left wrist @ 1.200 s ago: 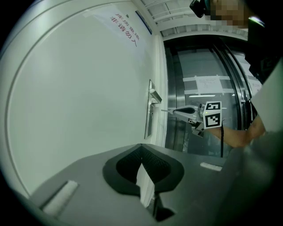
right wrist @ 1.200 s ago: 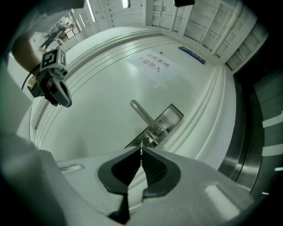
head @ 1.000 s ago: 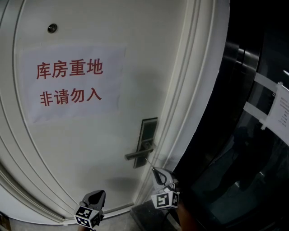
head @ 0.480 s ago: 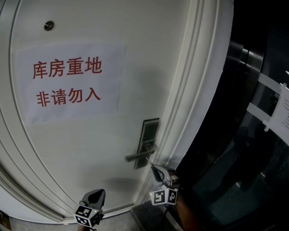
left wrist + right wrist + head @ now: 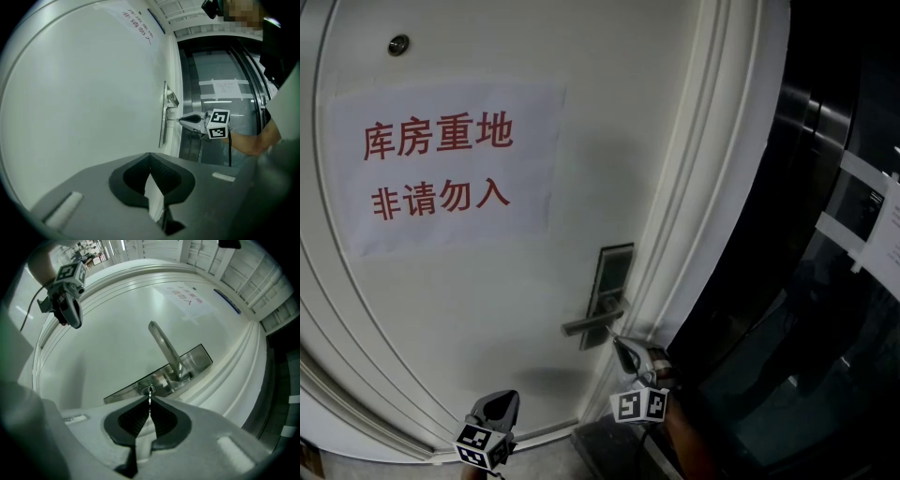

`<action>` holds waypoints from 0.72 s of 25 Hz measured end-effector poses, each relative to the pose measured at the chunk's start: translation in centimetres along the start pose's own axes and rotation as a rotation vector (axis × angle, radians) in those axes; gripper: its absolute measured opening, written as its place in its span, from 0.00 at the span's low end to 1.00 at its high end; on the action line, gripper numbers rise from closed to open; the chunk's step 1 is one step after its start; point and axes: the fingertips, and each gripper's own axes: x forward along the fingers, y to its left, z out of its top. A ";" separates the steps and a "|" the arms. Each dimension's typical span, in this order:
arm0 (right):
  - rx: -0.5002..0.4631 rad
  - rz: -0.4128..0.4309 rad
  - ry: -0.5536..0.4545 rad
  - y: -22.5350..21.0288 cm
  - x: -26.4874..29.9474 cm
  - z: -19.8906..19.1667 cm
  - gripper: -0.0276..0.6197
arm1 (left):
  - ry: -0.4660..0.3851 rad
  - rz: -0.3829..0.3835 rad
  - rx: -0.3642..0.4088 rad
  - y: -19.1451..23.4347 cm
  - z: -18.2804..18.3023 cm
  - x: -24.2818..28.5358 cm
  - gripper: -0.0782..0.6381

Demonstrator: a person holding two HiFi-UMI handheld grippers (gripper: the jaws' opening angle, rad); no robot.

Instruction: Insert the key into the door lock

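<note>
The steel lock plate (image 5: 612,278) with its lever handle (image 5: 592,324) sits on the white door (image 5: 469,309). My right gripper (image 5: 619,345) is shut on a small metal key (image 5: 149,400). The key points level at the plate, and its tip sits at the round keyhole (image 5: 149,390) below the handle (image 5: 164,345); how deep it sits I cannot tell. In the left gripper view that gripper (image 5: 183,118) stands side-on at the plate (image 5: 163,117). My left gripper (image 5: 500,403) hangs low and to the left, well away from the lock, shut with nothing in it (image 5: 150,157).
A paper sign (image 5: 441,169) with red characters is taped on the door under a peephole (image 5: 397,44). The white door frame (image 5: 712,187) runs beside the lock. Right of it stand dark metal and glass panels (image 5: 806,309) with taped papers (image 5: 886,225).
My right gripper has edged up and left toward the lock plate and rolled a little, as its marker cube shows. The left gripper has stayed put.
</note>
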 end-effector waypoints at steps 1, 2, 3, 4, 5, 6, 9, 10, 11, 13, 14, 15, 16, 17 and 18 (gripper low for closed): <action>-0.002 0.002 0.001 0.0 0.1 0.0 0.06 | 0.000 0.000 0.000 0.1 0.0 0.0 0.11; 0.000 0.004 0.001 0.1 0.2 0.1 0.06 | 0.000 0.001 0.000 0.2 0.0 0.0 0.11; 0.000 0.004 0.002 0.1 0.3 0.1 0.06 | 0.001 0.001 0.000 0.3 0.0 0.0 0.11; -0.003 0.004 0.003 0.0 0.3 0.2 0.06 | 0.002 0.002 0.000 0.3 0.0 0.0 0.11; -0.008 0.002 0.003 0.0 0.3 0.2 0.06 | 0.002 0.002 -0.001 0.4 0.0 0.0 0.11; -0.014 0.000 0.004 0.0 0.3 0.3 0.06 | 0.003 0.003 -0.001 0.5 -0.1 0.0 0.11; -0.046 -0.003 0.012 -0.1 0.4 0.3 0.06 | 0.004 0.005 -0.001 0.9 -0.1 0.0 0.11; -0.060 -0.003 0.016 -0.1 0.4 0.3 0.06 | 0.003 0.004 -0.001 0.9 -0.1 0.1 0.11; -0.075 -0.004 0.022 0.0 0.5 0.2 0.06 | 0.002 0.003 -0.001 0.9 -0.1 0.1 0.11; -0.118 -0.008 0.036 0.0 0.5 0.1 0.06 | -0.002 -0.001 -0.002 0.9 0.0 0.3 0.11; -0.143 -0.011 0.043 0.1 0.5 0.1 0.06 | -0.003 -0.003 -0.002 0.9 0.0 0.3 0.11; -0.167 -0.014 0.050 0.1 0.6 0.1 0.06 | -0.004 -0.005 -0.002 0.9 0.1 0.4 0.11; -0.190 -0.017 0.057 0.2 0.6 0.1 0.06 | -0.005 -0.007 -0.002 0.9 0.1 0.4 0.11; -0.213 -0.020 0.063 0.2 0.6 0.0 0.06 | -0.005 -0.008 -0.002 0.8 0.1 0.4 0.11; -0.235 -0.023 0.068 0.2 0.6 0.0 0.06 | -0.006 -0.009 -0.003 0.8 0.1 0.5 0.11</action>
